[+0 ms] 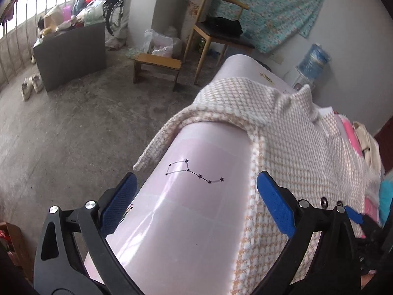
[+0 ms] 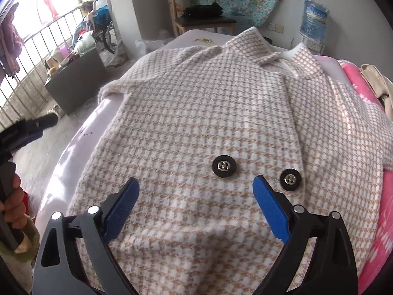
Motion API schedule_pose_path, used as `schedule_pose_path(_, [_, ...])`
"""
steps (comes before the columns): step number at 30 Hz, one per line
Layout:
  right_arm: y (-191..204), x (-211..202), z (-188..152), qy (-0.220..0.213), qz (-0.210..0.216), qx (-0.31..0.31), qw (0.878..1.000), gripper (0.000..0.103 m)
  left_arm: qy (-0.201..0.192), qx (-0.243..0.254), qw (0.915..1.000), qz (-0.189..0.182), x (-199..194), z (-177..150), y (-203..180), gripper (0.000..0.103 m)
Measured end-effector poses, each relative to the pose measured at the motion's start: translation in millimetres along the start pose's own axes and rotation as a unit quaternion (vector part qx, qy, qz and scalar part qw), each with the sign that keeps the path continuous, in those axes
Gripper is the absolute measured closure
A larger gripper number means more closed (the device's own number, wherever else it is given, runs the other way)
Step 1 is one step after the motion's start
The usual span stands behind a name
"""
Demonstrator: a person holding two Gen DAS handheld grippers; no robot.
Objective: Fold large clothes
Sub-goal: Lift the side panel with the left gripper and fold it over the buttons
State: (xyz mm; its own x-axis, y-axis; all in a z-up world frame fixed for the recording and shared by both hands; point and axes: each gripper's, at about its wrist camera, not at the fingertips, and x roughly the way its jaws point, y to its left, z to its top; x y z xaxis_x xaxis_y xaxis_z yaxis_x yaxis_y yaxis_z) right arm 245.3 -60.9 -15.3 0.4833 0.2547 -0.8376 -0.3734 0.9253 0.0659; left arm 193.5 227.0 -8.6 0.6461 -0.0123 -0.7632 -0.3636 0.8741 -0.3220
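A beige and white houndstooth coat (image 2: pixel 208 123) lies spread, front up, on a pale pink table (image 2: pixel 73 152), collar at the far end. Two black buttons (image 2: pixel 224 166) sit near its lower front. My right gripper (image 2: pixel 195 189) is open and empty, just above the coat's lower part. In the left wrist view the coat (image 1: pixel 307 159) covers the table's right side and one sleeve (image 1: pixel 167 132) hangs over the left edge. My left gripper (image 1: pixel 196 184) is open and empty over the bare pink table (image 1: pixel 191 209), beside the coat's left edge.
A pink patterned blanket (image 2: pixel 383 221) and other clothes lie at the table's right. Beyond the table stand a wooden chair (image 1: pixel 216 32), a low stool (image 1: pixel 157 66) and a grey cabinet (image 1: pixel 71 54) on the concrete floor. A water bottle (image 2: pixel 315 17) stands by the wall.
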Motion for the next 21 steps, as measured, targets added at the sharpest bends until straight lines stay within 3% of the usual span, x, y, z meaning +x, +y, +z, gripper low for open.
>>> schedule_pose_path(1, [2, 4, 1, 0.004, 0.002, -0.004, 1.0, 0.023, 0.008, -0.032, 0.9994, -0.01, 6, 7, 14, 0.018])
schedule_pose_path(3, [6, 13, 1, 0.011, 0.007, -0.006, 1.0, 0.027, 0.036, -0.093, 0.9941, -0.044, 23, 18, 41, 0.022])
schedule_pose_path(5, [7, 19, 1, 0.017, 0.01, -0.002, 1.0, 0.027, 0.074, -0.155, 0.9812, -0.088, 45, 23, 63, 0.022])
schedule_pose_path(8, [5, 27, 2, 0.026, 0.011, 0.002, 1.0, 0.027, 0.123, -0.24, 0.9513, -0.149, 84, 26, 83, 0.019])
schedule_pose_path(11, [4, 34, 2, 0.034, 0.008, 0.005, 0.999, 0.027, 0.164, -0.304, 0.9156, -0.206, 126, 30, 93, 0.014])
schedule_pose_path(13, [3, 37, 1, 0.037, 0.007, 0.006, 0.999, 0.027, 0.19, -0.343, 0.8876, -0.241, 156, 31, 101, 0.012])
schedule_pose_path(19, [2, 37, 2, 0.038, 0.007, 0.008, 0.999, 0.025, 0.235, -0.444, 0.8214, -0.27, 232, 25, 119, 0.01])
schedule_pose_path(21, [2, 38, 2, 0.038, 0.008, 0.01, 0.999, 0.025, 0.243, -0.465, 0.8062, -0.273, 249, 23, 121, 0.01])
